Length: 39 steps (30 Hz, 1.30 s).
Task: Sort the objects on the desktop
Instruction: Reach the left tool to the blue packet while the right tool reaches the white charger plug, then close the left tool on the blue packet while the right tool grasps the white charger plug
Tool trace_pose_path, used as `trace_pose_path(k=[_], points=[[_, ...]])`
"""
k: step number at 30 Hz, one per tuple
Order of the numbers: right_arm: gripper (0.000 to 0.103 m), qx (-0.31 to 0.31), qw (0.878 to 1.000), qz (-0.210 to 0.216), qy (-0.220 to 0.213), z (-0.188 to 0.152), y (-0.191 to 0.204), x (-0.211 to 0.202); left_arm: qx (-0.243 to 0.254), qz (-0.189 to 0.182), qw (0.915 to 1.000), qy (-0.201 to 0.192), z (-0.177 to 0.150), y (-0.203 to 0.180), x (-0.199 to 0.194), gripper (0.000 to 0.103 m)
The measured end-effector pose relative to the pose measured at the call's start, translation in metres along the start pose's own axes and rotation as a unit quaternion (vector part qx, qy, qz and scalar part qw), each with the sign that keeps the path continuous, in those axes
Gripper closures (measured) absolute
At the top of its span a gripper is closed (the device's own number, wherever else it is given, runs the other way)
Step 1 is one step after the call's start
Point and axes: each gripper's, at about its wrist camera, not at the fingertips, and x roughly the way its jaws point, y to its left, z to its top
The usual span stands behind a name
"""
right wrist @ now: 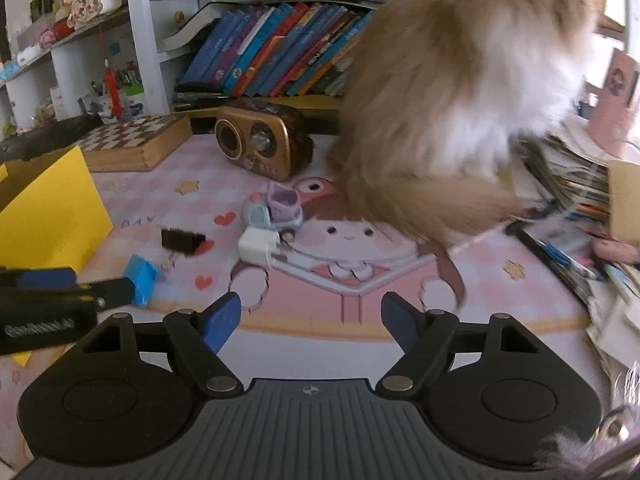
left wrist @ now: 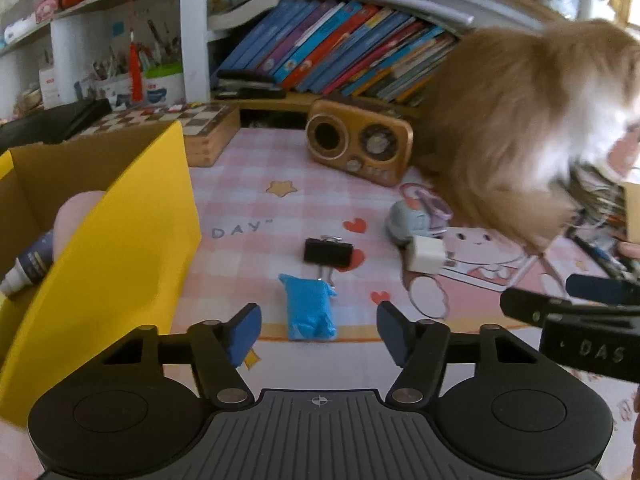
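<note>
At nine o'clock, the yellow box (left wrist: pixel 120 240) holds a small tube (left wrist: pixel 28 268). Left gripper (left wrist: pixel 319 330) jaws gape around nothing, blue packet (left wrist: pixel 310 308) on the tabletop (left wrist: pixel 248 200) just ahead; right gripper (right wrist: pixel 311 320) jaws open, empty.

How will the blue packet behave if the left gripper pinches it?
The blue packet looks crinkled and soft, so it will likely squash and flop rather than stay stiff. It lies flat on the mat, so it probably won't roll.
</note>
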Motion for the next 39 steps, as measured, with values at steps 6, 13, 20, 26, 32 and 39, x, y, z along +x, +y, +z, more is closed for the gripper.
trace_pose_path(k=[6,13,20,26,32,39], points=[[0.027,-0.012,1.000,0.027,0.001,0.017,0.007,0.030,-0.005,0.019,0.9997,0.017,0.005,0.000,0.027,0.051],[0.030,-0.027,0.999,0.043,0.013,0.025,0.014,0.065,-0.002,0.029,0.9989,0.037,0.004,-0.002,0.046,0.063],[0.032,-0.040,0.998,0.039,0.026,0.029,0.016,0.092,-0.011,0.037,0.9987,0.032,0.003,0.004,0.039,0.077],[0.044,-0.042,0.998,0.043,0.035,0.027,0.017,0.103,-0.022,0.022,0.9994,0.013,0.009,0.010,0.010,0.077],[0.059,-0.051,0.997,0.043,0.027,0.027,0.022,0.107,-0.027,0.009,0.9996,-0.006,0.010,0.010,-0.016,0.078],[0.059,-0.052,0.997,0.051,0.017,0.027,0.025,0.096,-0.027,0.006,0.9994,-0.019,0.009,0.013,-0.034,0.078]])
